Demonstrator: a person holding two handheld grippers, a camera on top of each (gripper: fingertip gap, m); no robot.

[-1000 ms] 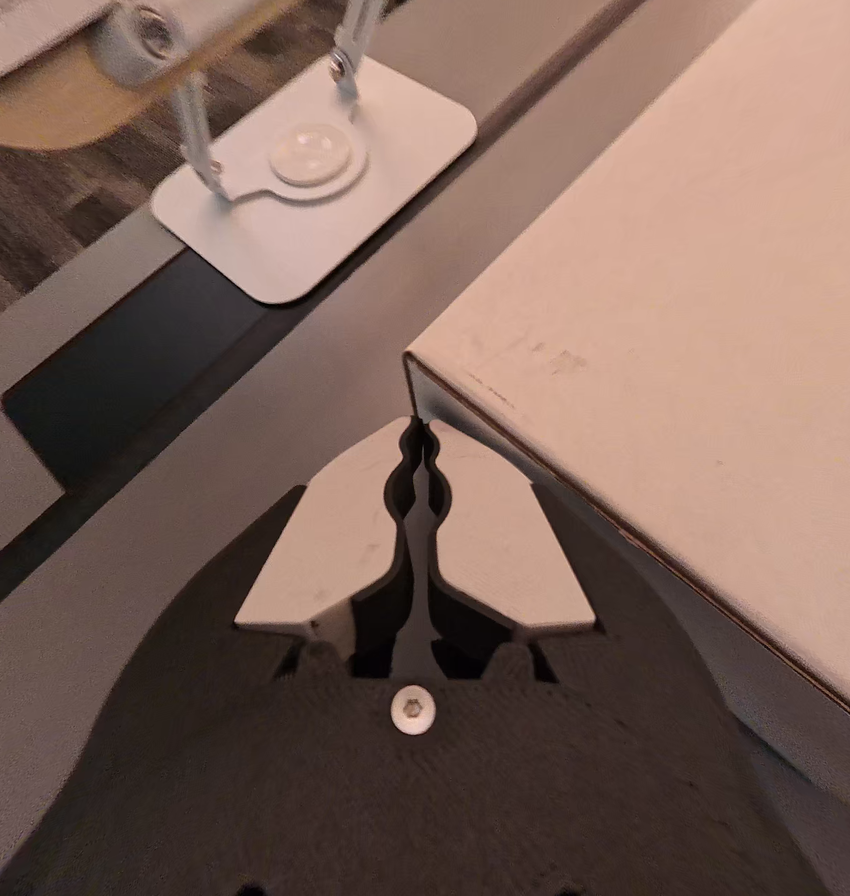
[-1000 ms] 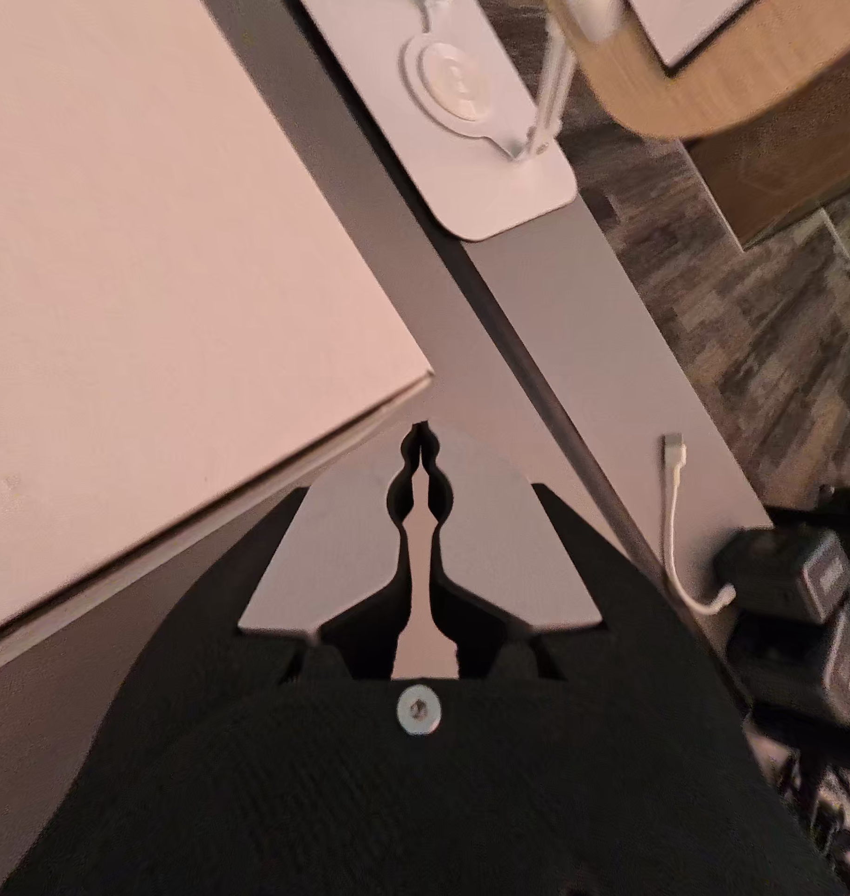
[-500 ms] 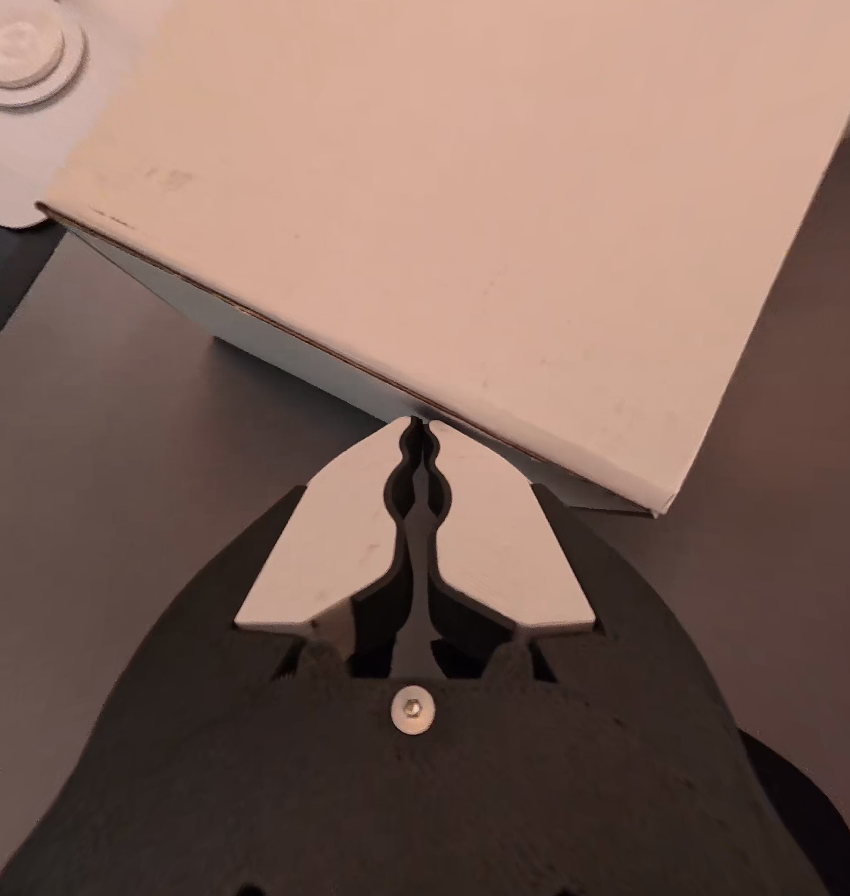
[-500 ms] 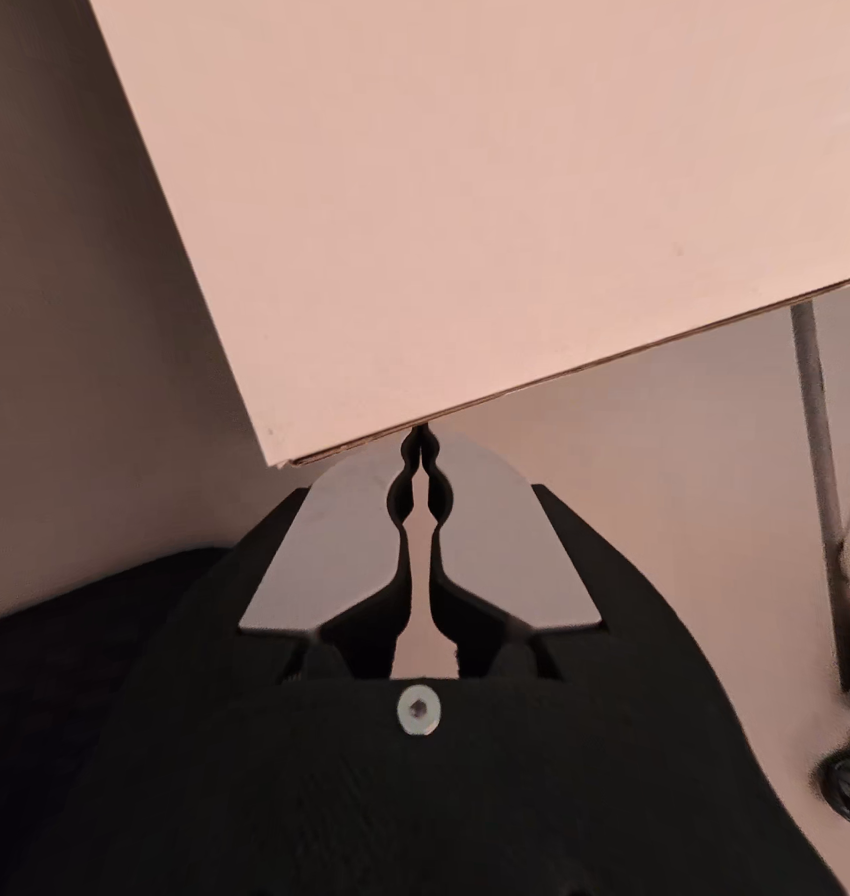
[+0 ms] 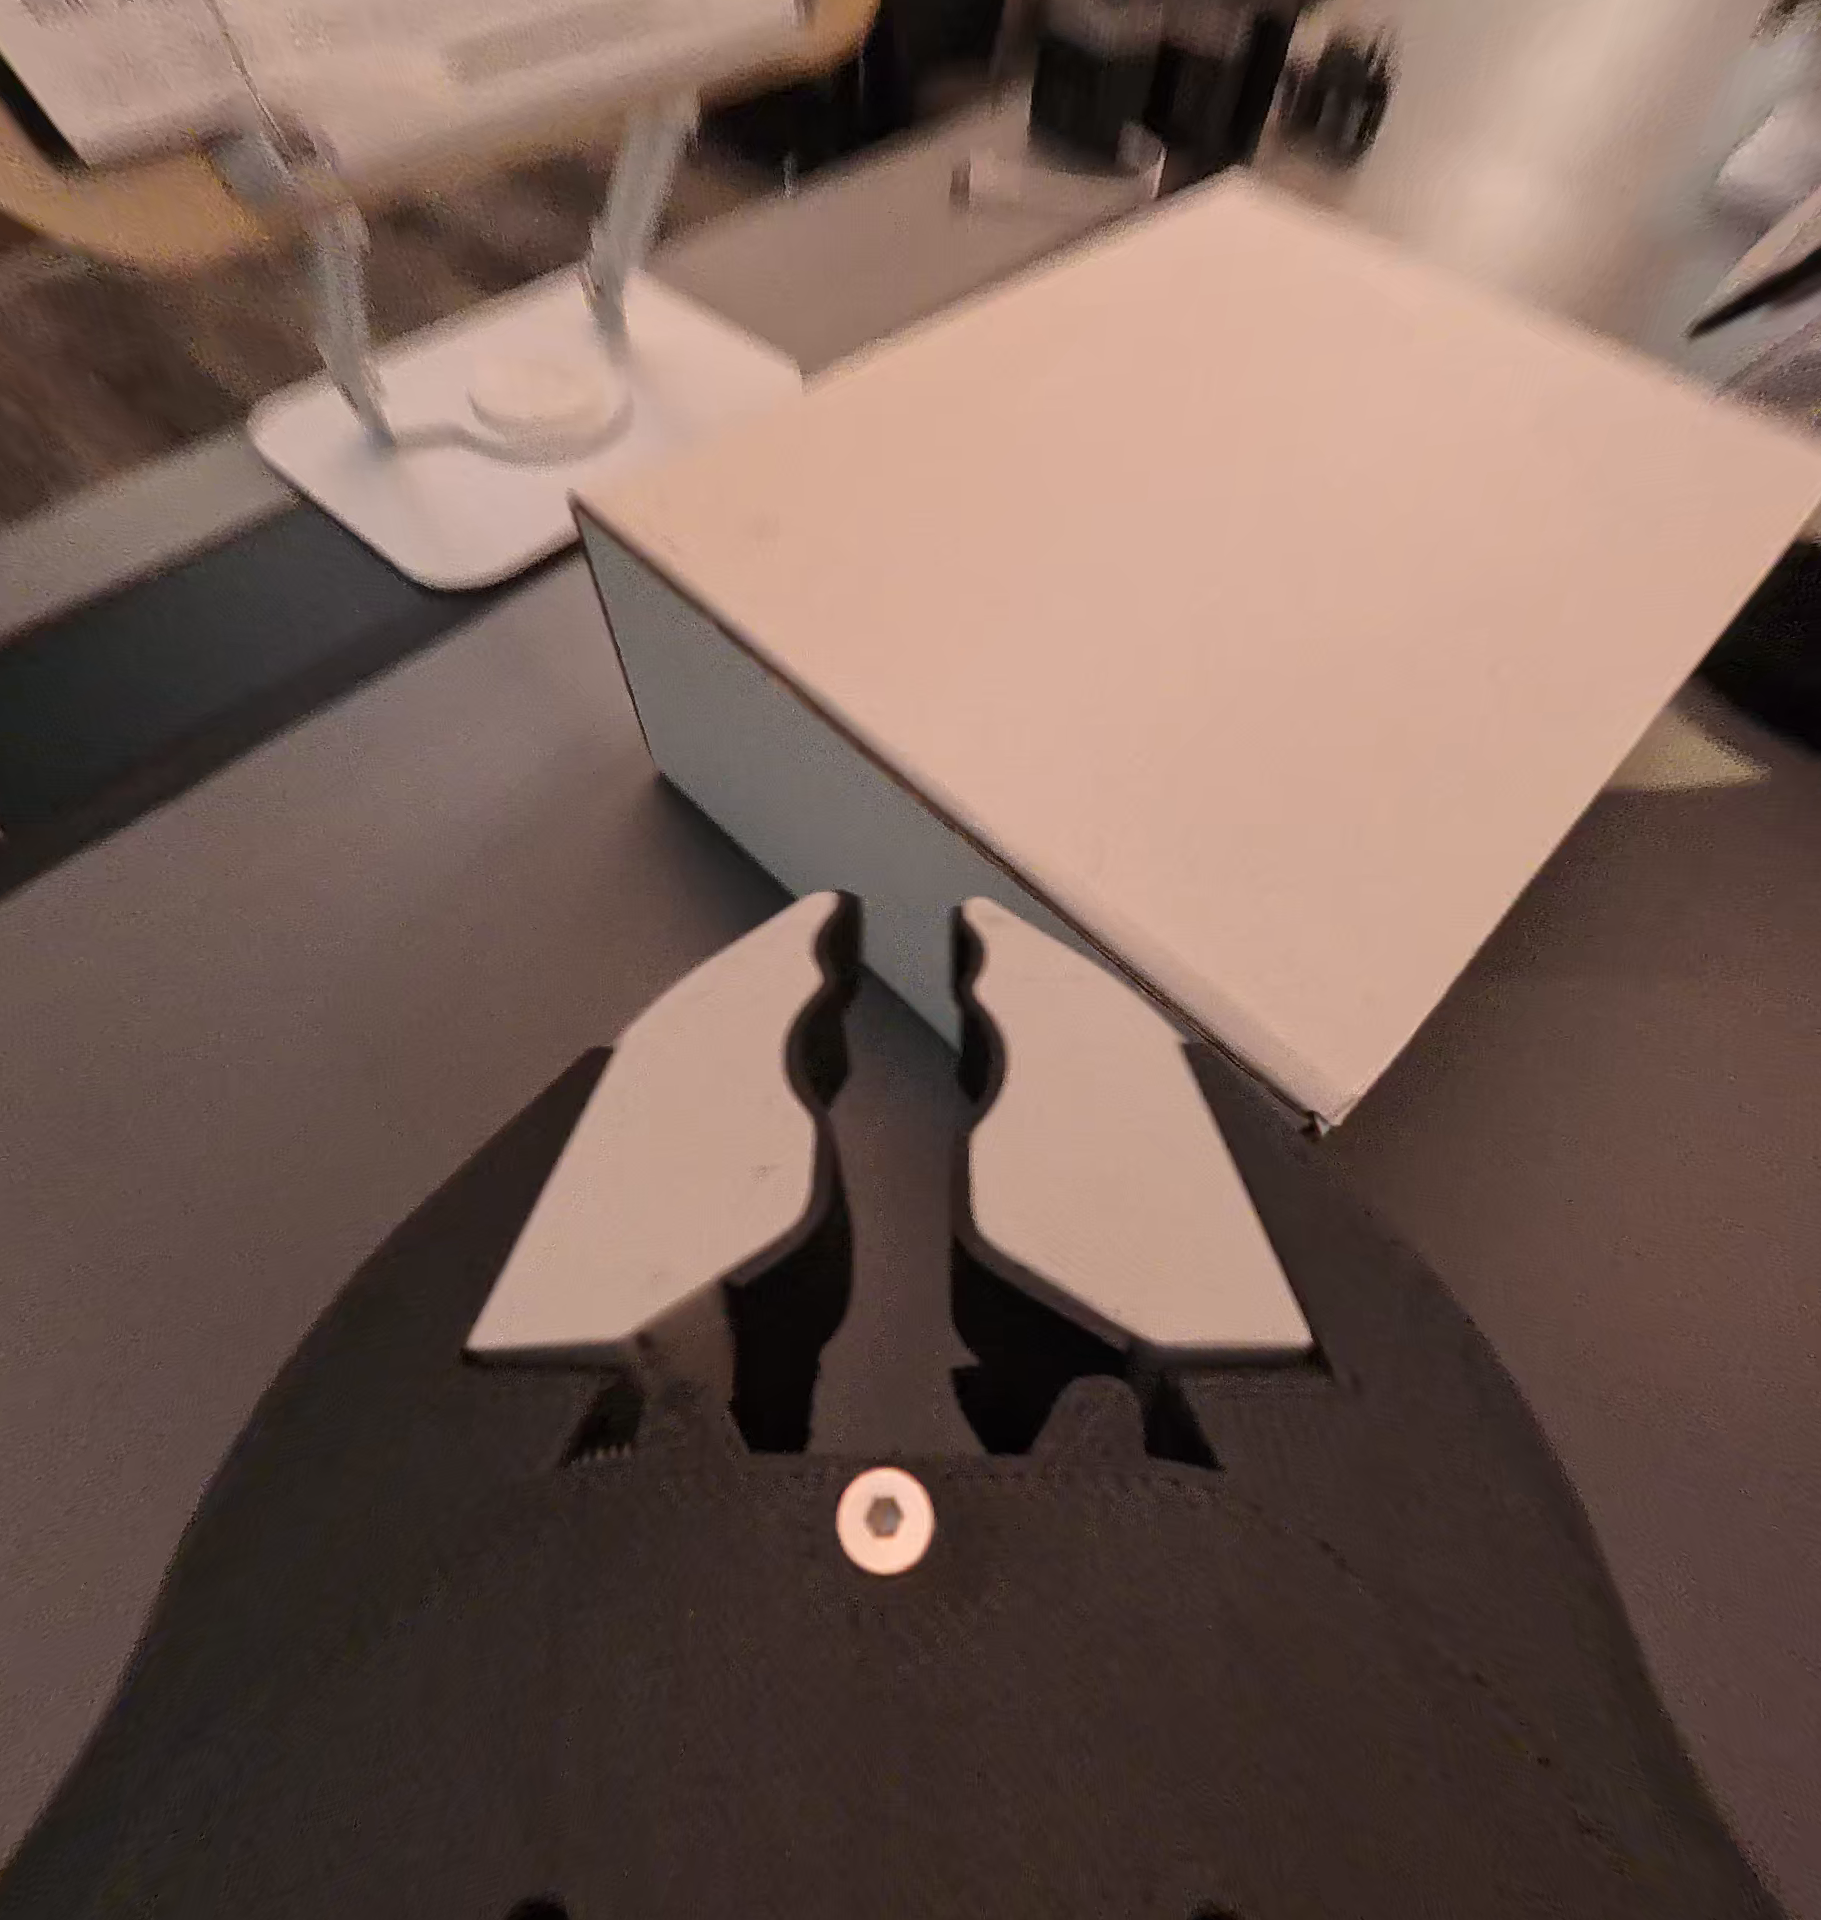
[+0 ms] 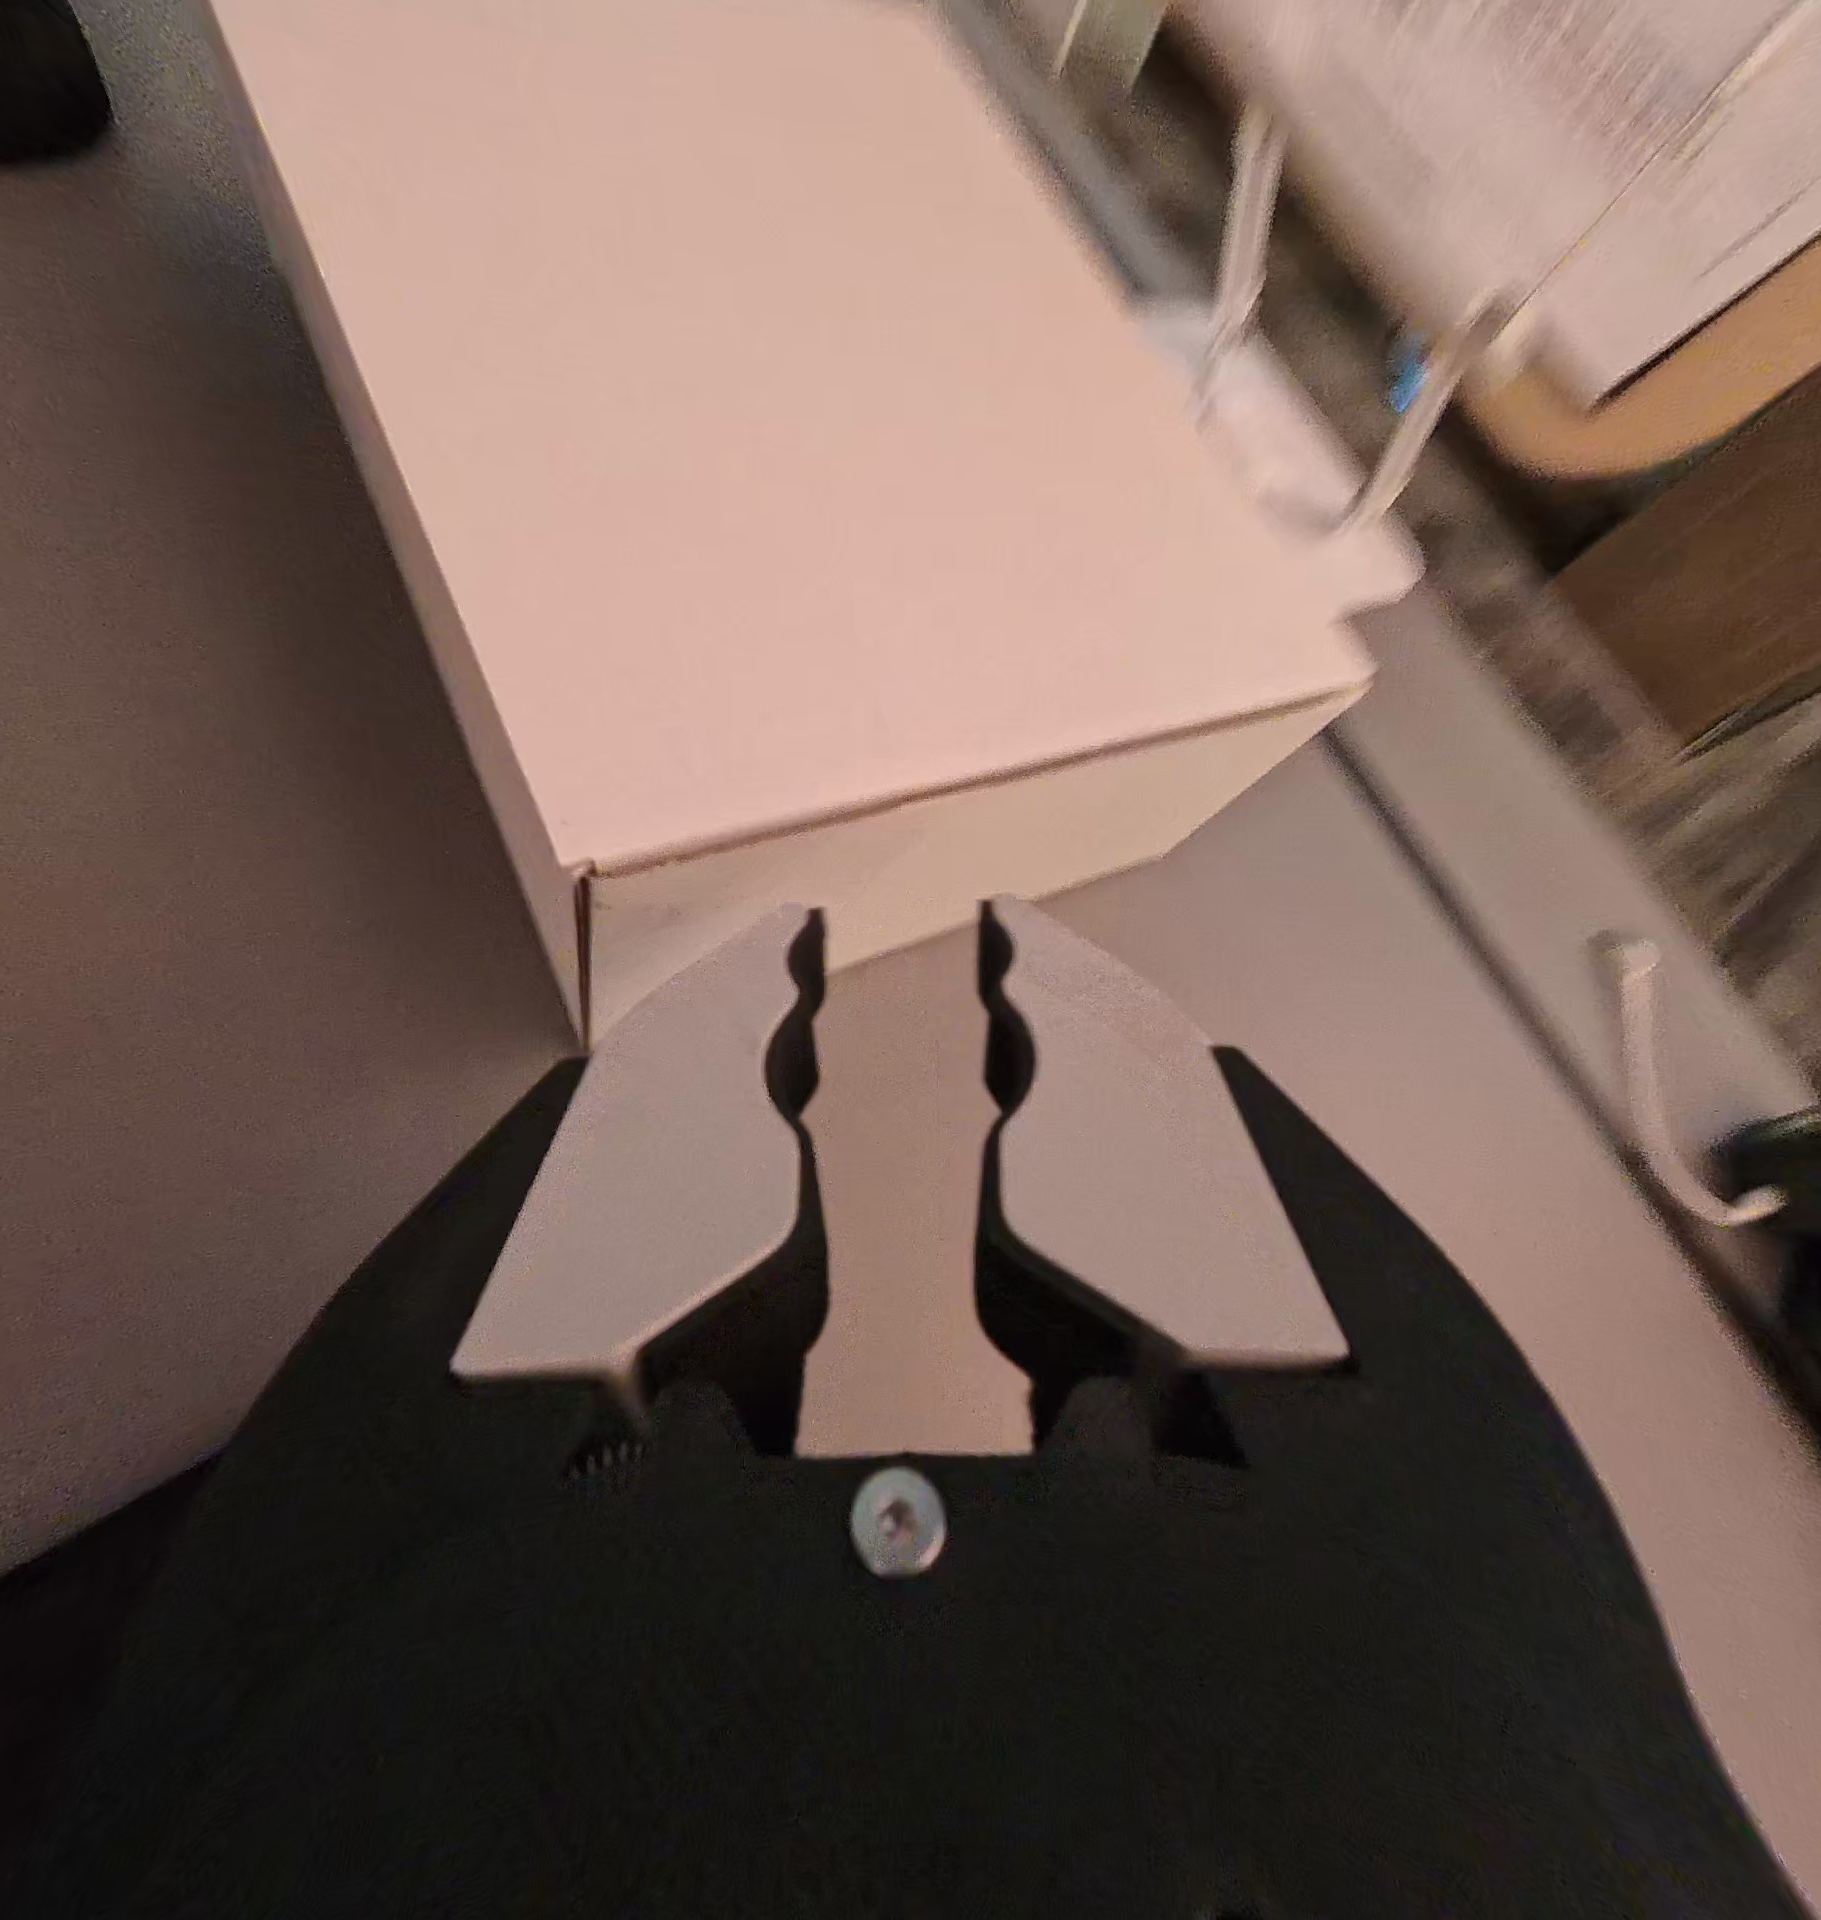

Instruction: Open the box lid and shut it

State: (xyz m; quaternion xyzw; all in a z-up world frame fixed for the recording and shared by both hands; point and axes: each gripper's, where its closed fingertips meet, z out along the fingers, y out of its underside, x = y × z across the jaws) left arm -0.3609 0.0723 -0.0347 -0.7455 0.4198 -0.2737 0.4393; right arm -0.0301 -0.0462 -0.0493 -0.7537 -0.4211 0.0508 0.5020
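We see the left gripper (image 5: 904,914) and right gripper (image 6: 901,920) both slightly parted, holding nothing, at mid-frame by the closed white box (image 5: 1197,582) on the grey table (image 5: 262,987).

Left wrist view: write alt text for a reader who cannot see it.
An open gripper points at the near side of a closed white box on a dark table. A white stand base sits blurred behind the box.
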